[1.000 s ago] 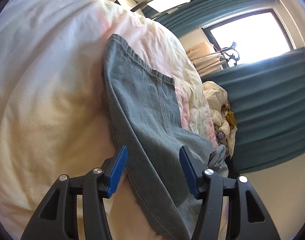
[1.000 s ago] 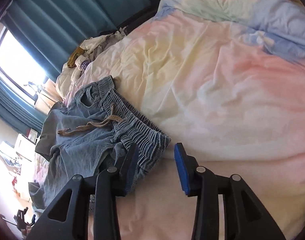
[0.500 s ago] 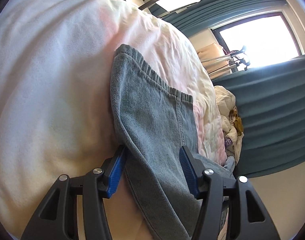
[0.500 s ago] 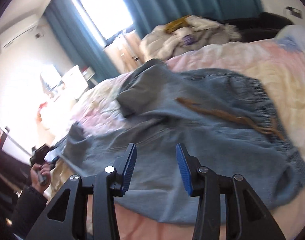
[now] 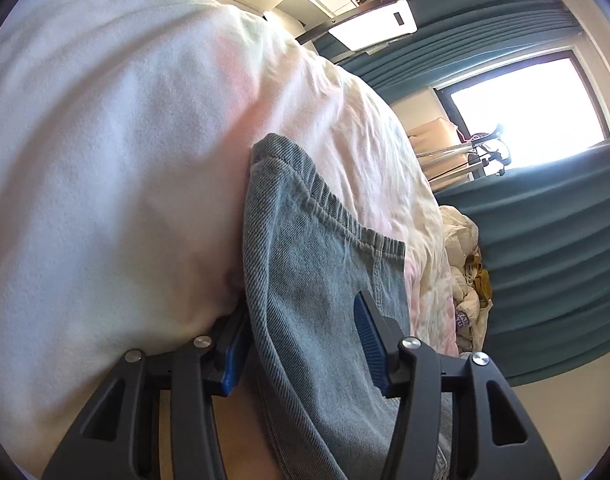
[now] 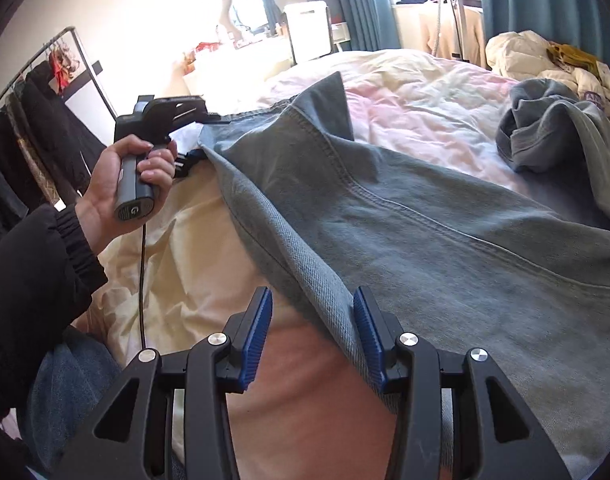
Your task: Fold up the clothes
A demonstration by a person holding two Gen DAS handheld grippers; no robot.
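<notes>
A pair of light blue denim trousers (image 6: pixel 385 220) lies spread on the pastel duvet (image 6: pixel 405 92). In the left wrist view a hemmed leg end (image 5: pixel 317 280) runs between the fingers of my left gripper (image 5: pixel 301 336). Its jaws are closing; the left pad is tucked under the denim's edge and the right pad lies on top. In the right wrist view my right gripper (image 6: pixel 313 328) stands open astride the leg's side edge, lower down the same leg. A hand (image 6: pixel 117 184) holds the left gripper at the far hem.
A grey-green garment (image 6: pixel 545 132) is bunched at the right on the denim. Cream clothes (image 6: pixel 545 56) are piled at the bed's far corner by teal curtains (image 5: pixel 545 260). A rack of dark clothes (image 6: pixel 25 120) stands at the left. A black sleeve (image 6: pixel 33 264) fills the lower left.
My right gripper swung from the drawstring waistband across to the leg's side edge. My left gripper pushed closer to the hem and its jaws narrowed around the denim.
</notes>
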